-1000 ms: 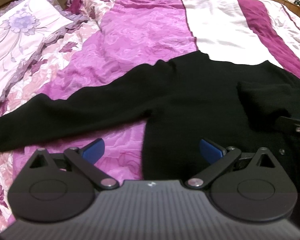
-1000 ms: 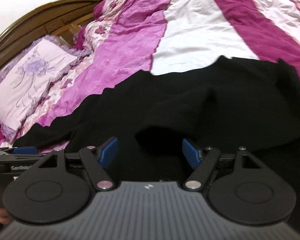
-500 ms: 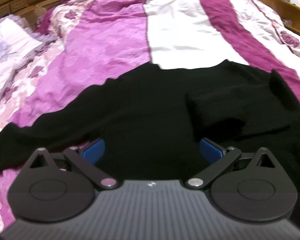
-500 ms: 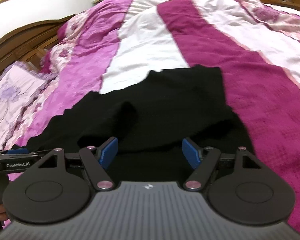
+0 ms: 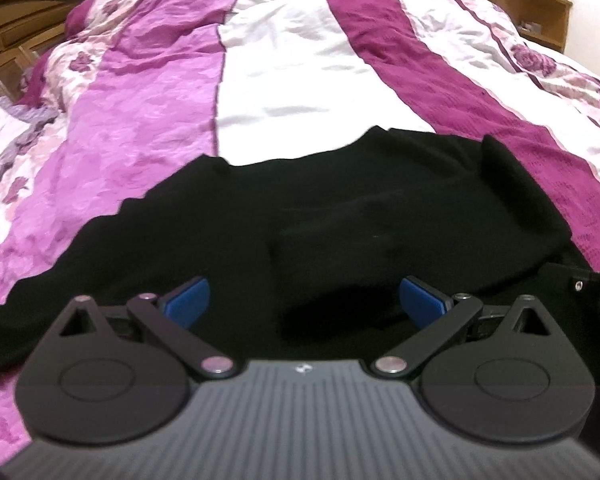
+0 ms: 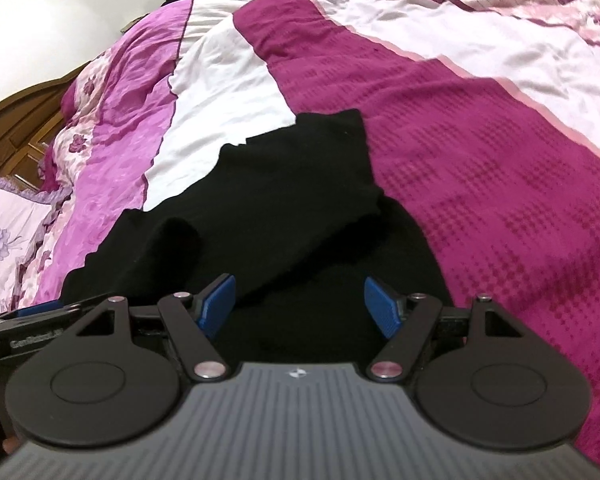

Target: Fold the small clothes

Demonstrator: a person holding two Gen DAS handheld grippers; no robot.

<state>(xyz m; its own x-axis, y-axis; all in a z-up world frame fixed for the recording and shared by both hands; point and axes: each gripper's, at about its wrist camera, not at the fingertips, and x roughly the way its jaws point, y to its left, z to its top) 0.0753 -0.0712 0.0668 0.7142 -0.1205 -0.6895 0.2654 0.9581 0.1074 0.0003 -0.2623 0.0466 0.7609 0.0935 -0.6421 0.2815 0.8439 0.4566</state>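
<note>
Blue pads (image 5: 186, 300) of the left gripper (image 5: 304, 304) stand wide apart, nothing pinched between them; the black sweater (image 5: 340, 208) lies under the gap, untouched as far as the view tells. Right gripper (image 6: 298, 310) shows the same: jaws wide, empty, black knit beneath and ahead.

Change over the last second: both views have swung across the bed toward the sweater's right side. The long sleeve stretched out to the left, plain a second ago, has slid almost out of the left wrist view. The right sleeve (image 6: 300, 184) now sits in the middle, already laid over the body (fold looks loose, edges not squared).

Judgement: one sleeve is in and the outstretched sleeve is likely yet to be folded, so the task is at an early stage.

Pose: both grippers tilt down toward the bedspread (image 6: 480, 152), side by side, left one's edge (image 6: 28, 320) showing at the lower left of the right view. Sweater rests across the purple-and-white bedspread, near edge close to the jaws.
</note>
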